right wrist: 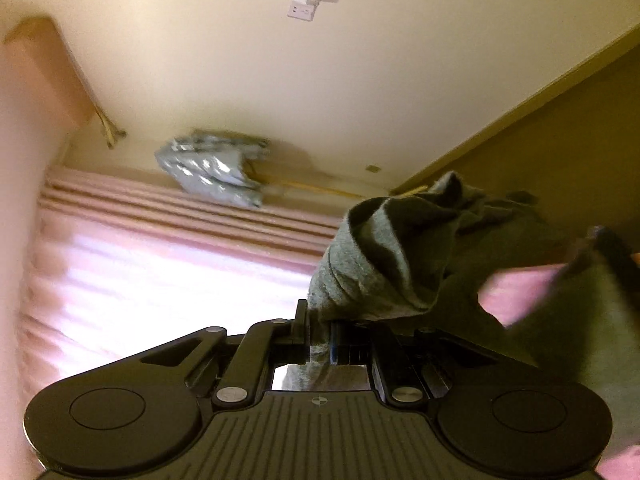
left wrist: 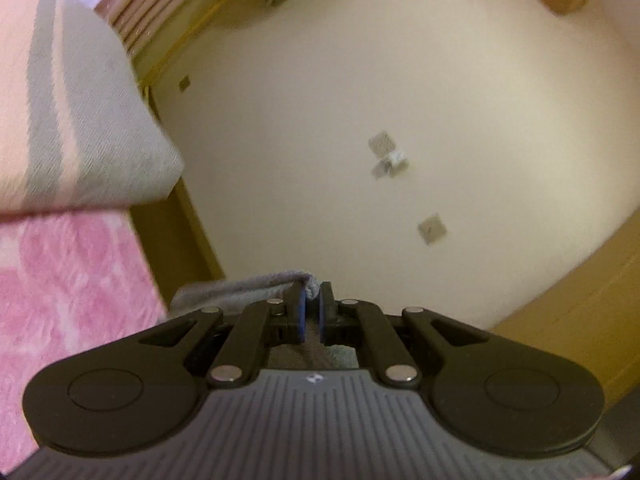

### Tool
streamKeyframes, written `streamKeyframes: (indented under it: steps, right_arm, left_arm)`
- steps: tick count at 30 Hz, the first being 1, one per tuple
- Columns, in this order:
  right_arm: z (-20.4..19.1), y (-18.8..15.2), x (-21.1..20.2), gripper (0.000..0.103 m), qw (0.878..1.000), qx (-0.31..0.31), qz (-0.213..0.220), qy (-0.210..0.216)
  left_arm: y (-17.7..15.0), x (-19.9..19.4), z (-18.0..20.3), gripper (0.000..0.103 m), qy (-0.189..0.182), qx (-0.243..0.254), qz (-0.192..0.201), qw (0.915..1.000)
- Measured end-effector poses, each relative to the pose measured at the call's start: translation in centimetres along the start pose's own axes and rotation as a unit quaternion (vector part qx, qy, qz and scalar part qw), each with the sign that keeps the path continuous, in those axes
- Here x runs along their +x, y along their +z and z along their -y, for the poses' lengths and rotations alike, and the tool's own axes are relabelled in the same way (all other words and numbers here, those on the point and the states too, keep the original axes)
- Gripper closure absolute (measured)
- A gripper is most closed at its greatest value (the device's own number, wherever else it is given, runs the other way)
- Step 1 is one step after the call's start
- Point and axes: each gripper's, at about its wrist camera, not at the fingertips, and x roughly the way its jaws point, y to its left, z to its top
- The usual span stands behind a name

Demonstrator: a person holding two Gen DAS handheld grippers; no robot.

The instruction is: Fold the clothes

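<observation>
The grey garment point(right wrist: 360, 264) is soft, knitted and rumpled, bunched in deep folds. The right claw point(right wrist: 320, 332) pinches it, and the left claw point(left wrist: 313, 306) grips a thin grey edge point(left wrist: 248, 286).

Left view: garment point(left wrist: 256, 286) mostly hidden behind the left gripper point(left wrist: 313, 308) — only a grey fold shows. Wall marks point(left wrist: 387, 156) blurred, not identifiable. Pink blanket point(left wrist: 68, 300) cut by frame edge.

Right view: garment point(right wrist: 380, 264) runs off at right — its type unclear. Silver bundle point(right wrist: 216, 174) smeared.
</observation>
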Motion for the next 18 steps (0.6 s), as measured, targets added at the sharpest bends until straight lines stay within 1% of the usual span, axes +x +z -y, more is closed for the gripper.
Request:
streamKeyframes:
  steps: [1,2,3,4,6,7,8,10,11,13,15,17,18]
  right_arm:
    - [1.2,-0.6,-1.0,0.096,1.0,0.003,-0.01,-0.01]
    - [3.0,-1.7,-1.8,0.096,0.999,0.005,-0.019,-0.032]
    - [4.8,-2.8,-2.6,0.096,0.998,0.007,-0.028,-0.056]
    - [7.4,-3.9,-2.6,0.096,0.995,0.017,-0.038,-0.09]
    - [12.5,-6.2,-2.4,0.096,0.985,0.039,-0.057,-0.159]
    - [14.7,-7.0,-2.1,0.096,0.979,0.056,-0.065,-0.185]
    - [16.2,-7.7,-2.0,0.096,0.976,0.068,-0.065,-0.195]
    - [16.4,-8.0,-2.2,0.096,0.98,0.059,-0.055,-0.182]
    - [15.6,-8.0,-2.3,0.096,0.982,0.042,-0.053,-0.174]
    - [14.1,-7.8,-2.5,0.095,0.987,0.005,-0.048,-0.155]
    - [14.0,-8.2,-2.3,0.095,0.984,-0.016,-0.06,-0.166]
    - [15.0,-9.1,-2.3,0.095,0.978,-0.008,-0.09,-0.189]
    - [15.0,-9.3,-2.5,0.095,0.975,-0.012,-0.101,-0.197]
  left_arm:
    - [-1.5,-0.2,-0.9,0.1,0.012,0.001,-0.014,0.9998]
    - [-3.0,-0.4,-1.9,0.1,0.023,0.002,-0.028,0.9993]
    - [-4.7,0.0,-3.1,0.1,0.044,0.004,-0.047,0.9979]
    - [-6.5,0.8,-4.5,0.1,0.074,0.007,-0.069,0.9948]
    - [-9.5,2.1,-7.4,0.1,0.122,-0.006,-0.105,0.9868]
    - [-10.5,2.3,-8.4,0.1,0.135,-0.015,-0.113,0.9842]
    - [-10.9,2.1,-8.9,0.1,0.138,-0.02,-0.111,0.9841]
    - [-11.1,1.6,-9.2,0.1,0.134,-0.021,-0.103,0.9854]
    - [-11.0,1.5,-9.0,0.1,0.128,-0.016,-0.097,0.9869]
    - [-10.8,1.9,-8.6,0.1,0.139,0.01,-0.1,0.9852]
    - [-11.2,2.3,-8.6,0.1,0.155,0.027,-0.116,0.9808]
    - [-11.7,2.5,-8.8,0.099,0.171,0.041,-0.134,0.9753]
    - [-11.9,2.5,-9.1,0.099,0.172,0.035,-0.138,0.9748]
